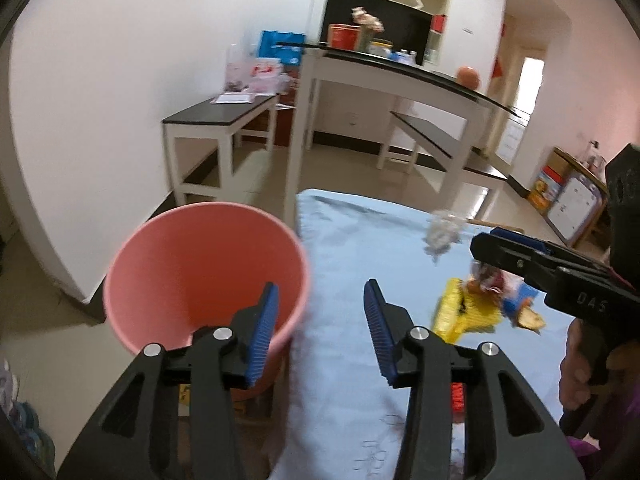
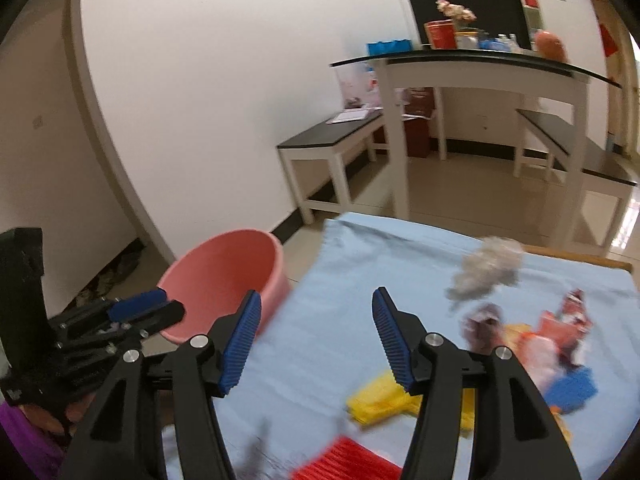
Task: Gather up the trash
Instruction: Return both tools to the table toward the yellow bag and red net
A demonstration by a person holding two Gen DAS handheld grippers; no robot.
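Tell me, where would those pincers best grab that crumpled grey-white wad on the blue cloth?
Probably from above, across its middle. The crumpled wad is a loose, puffy lump with no handle or firm edge, lying free on the blue cloth apart from the yellow wrapper. The right gripper, open and empty, looks nearer; closing around the bulk should compress and hold it.

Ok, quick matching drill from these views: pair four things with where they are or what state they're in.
1. pink bucket
2. crumpled tissue
3. yellow wrapper
4. left gripper

a. open, holding nothing
b. off the cloth's left edge
c. far part of the blue cloth
d. on the cloth, nearer than the tissue

Pairs: 1-b, 2-c, 3-d, 4-a
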